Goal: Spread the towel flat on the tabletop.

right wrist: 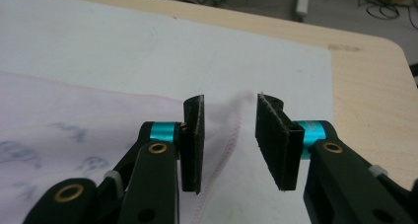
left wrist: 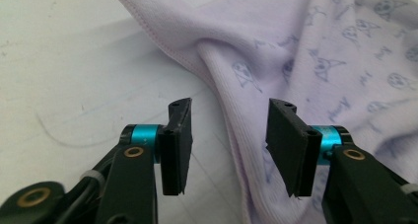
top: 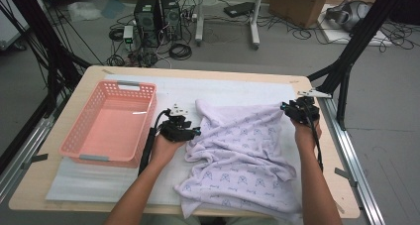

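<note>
A lilac cloth [top: 242, 150] printed with small cartoon figures lies crumpled on the white mat [top: 233, 88]. My left gripper [top: 194, 132] is at the cloth's left edge. In the left gripper view it [left wrist: 230, 105] stands open, and a ridge of the cloth [left wrist: 305, 51] runs between the jaws with a gap on each side. My right gripper [top: 287, 107] is at the cloth's far right corner. In the right gripper view it [right wrist: 231, 99] is open, with the stitched hem of the cloth [right wrist: 74, 115] lying under and between the jaws, touching neither pad.
A pink plastic basket [top: 74, 131] with nothing in it stands on the left of the table, close to my left hand. The table's far right edge [right wrist: 374, 86] is near my right gripper. Black frame legs, cables and computer towers stand on the floor beyond.
</note>
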Tool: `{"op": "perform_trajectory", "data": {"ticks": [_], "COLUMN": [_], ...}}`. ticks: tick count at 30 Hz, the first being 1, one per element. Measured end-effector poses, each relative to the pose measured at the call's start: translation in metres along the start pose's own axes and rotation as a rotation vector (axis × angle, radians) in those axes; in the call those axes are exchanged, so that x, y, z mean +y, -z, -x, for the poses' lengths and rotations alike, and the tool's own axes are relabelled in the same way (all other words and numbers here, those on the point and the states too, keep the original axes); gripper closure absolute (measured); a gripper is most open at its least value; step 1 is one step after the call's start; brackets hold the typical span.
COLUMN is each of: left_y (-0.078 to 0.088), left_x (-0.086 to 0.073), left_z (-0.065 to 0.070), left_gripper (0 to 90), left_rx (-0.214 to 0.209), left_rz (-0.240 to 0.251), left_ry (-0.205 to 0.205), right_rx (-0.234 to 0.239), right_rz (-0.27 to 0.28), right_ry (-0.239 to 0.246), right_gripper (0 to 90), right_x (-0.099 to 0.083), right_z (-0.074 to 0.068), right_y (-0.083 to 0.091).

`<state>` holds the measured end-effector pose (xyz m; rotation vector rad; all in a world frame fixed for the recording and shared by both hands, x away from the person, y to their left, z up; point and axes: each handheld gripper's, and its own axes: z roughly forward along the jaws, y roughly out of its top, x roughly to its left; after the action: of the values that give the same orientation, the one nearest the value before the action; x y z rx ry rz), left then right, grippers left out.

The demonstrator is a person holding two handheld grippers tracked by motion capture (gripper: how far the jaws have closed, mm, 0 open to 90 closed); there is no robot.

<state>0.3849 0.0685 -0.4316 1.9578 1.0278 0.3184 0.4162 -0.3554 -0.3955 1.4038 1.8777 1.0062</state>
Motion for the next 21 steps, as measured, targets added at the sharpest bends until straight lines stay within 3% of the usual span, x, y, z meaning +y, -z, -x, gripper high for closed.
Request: {"op": "perform_trajectory", "data": {"ticks": [5, 7, 8, 10, 11, 12, 14, 15, 16, 19, 21], "left_y": [-0.021, -0.028, -0.033, -0.038, -0.04, -0.042, -0.044, -0.044, -0.045, -0.044, -0.04], "left_x": [0.01, 0.009, 0.008, 0.009, 0.01, 0.011, 0.012, 0.013, 0.014, 0.021, 0.024], "left_z": [-0.003, -0.004, -0.004, -0.001, 0.0, 0.003, 0.008, 0.008, 0.007, 0.0, -0.012], "left_gripper": [49.9, 52.3, 52.3, 52.7, 53.4, 52.9, 64.1, 69.7, 83.9, 86.3, 86.6], "left_rx": [0.023, 0.028, 0.029, 0.045, 0.035, 0.052, 0.061, 0.056, 0.067, 0.153, 0.216], "left_rz": [-0.023, -0.011, -0.04, -0.039, -0.046, -0.052, -0.057, -0.059, -0.06, -0.071, -0.048], "left_ry": [0.004, 0.009, 0.015, -0.014, -0.011, -0.042, -0.096, -0.097, -0.091, -0.046, -0.009], "right_rx": [0.052, 0.086, 0.106, 0.13, 0.138, 0.146, 0.15, 0.153, 0.155, 0.164, 0.168], "right_rz": [0.032, 0.01, 0.003, 0.019, 0.014, 0.01, -0.001, -0.001, -0.005, -0.02, -0.023], "right_ry": [-0.019, -0.007, -0.007, 0.014, 0.018, 0.022, 0.032, 0.039, 0.04, 0.045, 0.051], "right_gripper": [61.8, 60.3, 60.4, 60.7, 60.7, 60.7, 60.6, 60.6, 60.6, 60.6, 60.6], "right_x": [-0.01, -0.015, -0.018, -0.024, -0.027, -0.029, -0.033, -0.034, -0.035, -0.039, -0.042], "right_z": [0.008, 0.009, 0.009, 0.007, 0.005, 0.004, 0.001, 0.0, -0.001, -0.005, -0.006], "right_y": [0.026, 0.033, 0.036, 0.04, 0.042, 0.042, 0.041, 0.04, 0.039, 0.037, 0.034]}}
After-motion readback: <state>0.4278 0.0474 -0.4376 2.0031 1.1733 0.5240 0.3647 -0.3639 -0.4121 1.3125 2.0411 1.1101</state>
